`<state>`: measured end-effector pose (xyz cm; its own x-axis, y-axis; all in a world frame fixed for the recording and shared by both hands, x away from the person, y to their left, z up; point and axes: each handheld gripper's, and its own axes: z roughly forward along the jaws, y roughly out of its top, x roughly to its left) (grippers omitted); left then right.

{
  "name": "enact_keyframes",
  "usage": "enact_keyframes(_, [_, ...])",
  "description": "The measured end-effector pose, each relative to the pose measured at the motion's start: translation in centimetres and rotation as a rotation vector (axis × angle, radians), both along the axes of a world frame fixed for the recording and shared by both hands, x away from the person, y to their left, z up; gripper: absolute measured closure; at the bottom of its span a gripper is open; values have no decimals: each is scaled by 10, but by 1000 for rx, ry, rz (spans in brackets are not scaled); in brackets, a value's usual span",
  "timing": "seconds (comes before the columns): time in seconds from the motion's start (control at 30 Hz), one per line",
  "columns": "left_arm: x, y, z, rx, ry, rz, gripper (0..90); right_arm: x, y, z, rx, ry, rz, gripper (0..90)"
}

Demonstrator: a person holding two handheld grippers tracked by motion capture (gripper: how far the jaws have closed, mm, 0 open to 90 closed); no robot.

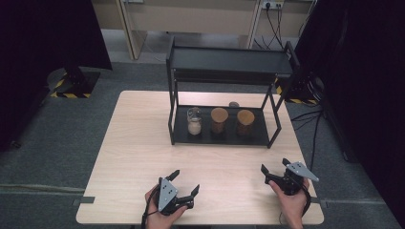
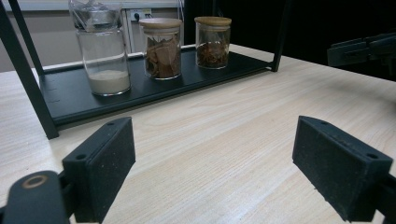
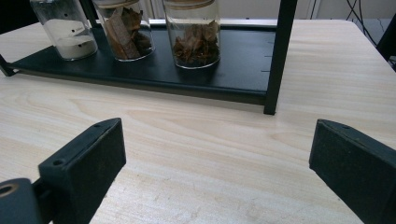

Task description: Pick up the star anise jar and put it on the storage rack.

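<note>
Left gripper [image 1: 185,182]: held low over the table's near edge, jaws spread wide, nothing gripped; bare wood is seen between the jaws in the left gripper view.
Left hand [image 1: 161,214]: wrapped around the gripper from below, the forearm entering at the bottom edge.
Right gripper [image 1: 274,167]: held near the table's near right corner, jaws wide apart and empty, aimed up and left toward the rack.
Right hand [image 1: 291,201]: closed around the handle, wrist angled inward.
Table [image 1: 138,143]: light wood.
Rack [image 1: 229,62]: black, two-tiered, set at the far side, well apart from both grippers.
Jars: three stood in a row on the lower shelf: a clear jar with white powder [image 1: 194,121] at left, two wooden-lidded jars [image 1: 219,119] of brown contents beside it.
</note>
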<state>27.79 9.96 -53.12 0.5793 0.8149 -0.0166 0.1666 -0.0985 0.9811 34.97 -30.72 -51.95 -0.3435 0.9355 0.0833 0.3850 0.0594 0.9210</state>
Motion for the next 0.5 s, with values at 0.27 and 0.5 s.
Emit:
enact_keyframes(0.27, [0,0,0,0,-1,0,128,-2,0,-2,2,-4,-1,42])
enact_keyframes(0.5, [0,0,0,1,-1,0,129,-4,0,-2,6,-18,-7,44])
